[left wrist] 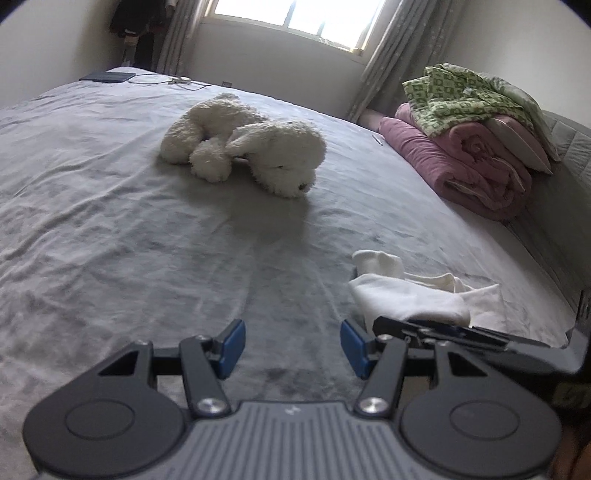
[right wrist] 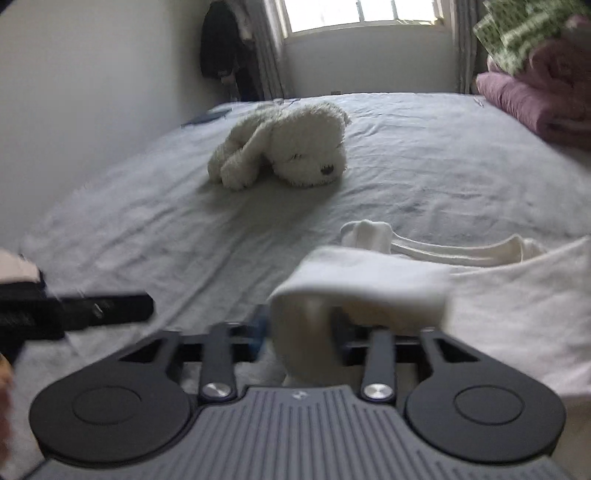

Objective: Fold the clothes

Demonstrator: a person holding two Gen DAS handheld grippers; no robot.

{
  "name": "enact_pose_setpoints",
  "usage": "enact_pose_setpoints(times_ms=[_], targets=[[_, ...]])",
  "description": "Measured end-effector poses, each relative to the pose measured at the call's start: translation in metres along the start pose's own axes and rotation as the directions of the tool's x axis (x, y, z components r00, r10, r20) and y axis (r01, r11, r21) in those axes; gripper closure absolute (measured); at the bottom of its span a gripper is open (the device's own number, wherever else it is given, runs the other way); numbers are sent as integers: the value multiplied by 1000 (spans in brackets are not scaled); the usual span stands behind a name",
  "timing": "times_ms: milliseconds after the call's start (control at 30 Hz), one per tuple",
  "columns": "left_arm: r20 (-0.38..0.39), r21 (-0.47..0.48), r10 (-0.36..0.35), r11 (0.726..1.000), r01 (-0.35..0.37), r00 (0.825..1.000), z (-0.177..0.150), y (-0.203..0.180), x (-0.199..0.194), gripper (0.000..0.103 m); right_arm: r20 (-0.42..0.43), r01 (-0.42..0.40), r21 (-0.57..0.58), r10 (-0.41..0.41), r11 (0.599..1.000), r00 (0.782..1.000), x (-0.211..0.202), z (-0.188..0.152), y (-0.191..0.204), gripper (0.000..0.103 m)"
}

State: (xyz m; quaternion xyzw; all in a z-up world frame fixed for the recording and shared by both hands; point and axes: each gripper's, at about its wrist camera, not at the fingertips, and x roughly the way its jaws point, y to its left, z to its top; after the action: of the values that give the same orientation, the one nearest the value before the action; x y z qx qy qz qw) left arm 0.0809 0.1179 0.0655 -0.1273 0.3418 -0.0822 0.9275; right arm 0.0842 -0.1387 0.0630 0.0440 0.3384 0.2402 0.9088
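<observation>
Your right tool [right wrist: 295, 332] gripped a fold of the white cotton garment [right wrist: 517, 306], which trailed rightward across the grey bed [right wrist: 184, 229]. Your left tool [left wrist: 291, 345] stood wide, empty, just left of it.

Daylight from the blown-out window [left wrist: 295, 18] backlights everything; right wrist view's motion-blurred, fisheye corners curved and dark.

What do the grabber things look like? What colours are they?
Each one has a grey ribbed body with a small white logo, two round black discs, black link bars and shiny silver screws. The left gripper has flat blue pads on its fingers. The right gripper looks the same; cloth hides most of its fingers.
</observation>
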Motion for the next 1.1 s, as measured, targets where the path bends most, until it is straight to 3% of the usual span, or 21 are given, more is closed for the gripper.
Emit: enact_pose_setpoints(times_ms=[67, 133, 300, 433, 533, 600, 700, 767, 800, 833, 967, 1033, 1100], targets=[[5, 22, -7, 1000, 7, 1000, -1, -4, 1, 45, -21, -1, 29, 2, 1000, 1000, -7, 1, -4, 44], [4, 53, -18, 998, 18, 1000, -3, -9, 4, 44, -45, 19, 32, -17, 999, 999, -12, -5, -6, 43], [0, 165, -50, 985, 50, 999, -12, -32, 10, 44, -17, -5, 99, 7, 995, 1000, -76, -27, -36, 40], [17, 278, -74, 958, 66, 997, -22, -54, 17, 42, 26, 131, 154, -136, 979, 990, -137, -53, -71, 40], [35, 363, -59, 931, 43, 998, -27, -70, 24, 40, 24, 245, 171, -253, 954, 967, -176, -80, -87, 40], [47, 380, -52, 925, 30, 998, -26, -75, 30, 38, 2, 318, 157, -322, 935, 947, -198, -103, -92, 40], [43, 348, -55, 937, 36, 998, -22, -77, 42, 39, -59, 394, 157, -390, 905, 919, -220, -138, -96, 40], [40, 339, -32, 941, 17, 999, -22, -77, 50, 47, -88, 420, 168, -411, 892, 907, -228, -159, -99, 40], [25, 338, -25, 941, 15, 999, -22, -76, 54, 77, -100, 421, 177, -410, 889, 907, -230, -166, -99, 40], [5, 339, -20, 941, 17, 1000, -22, -75, 58, 96, -110, 421, 186, -407, 888, 907, -231, -173, -100, 42], [10, 310, -50, 950, 44, 999, -19, -67, 60, 98, -101, 413, 139, -402, 900, 910, -224, -176, -88, 65], [33, 301, -64, 952, 51, 997, -15, -65, 56, 99, -83, 413, 111, -406, 904, 910, -226, -176, -80, 91], [52, 294, -79, 954, 60, 996, -12, -65, 52, 99, -65, 413, 84, -409, 907, 910, -228, -175, -72, 93]])
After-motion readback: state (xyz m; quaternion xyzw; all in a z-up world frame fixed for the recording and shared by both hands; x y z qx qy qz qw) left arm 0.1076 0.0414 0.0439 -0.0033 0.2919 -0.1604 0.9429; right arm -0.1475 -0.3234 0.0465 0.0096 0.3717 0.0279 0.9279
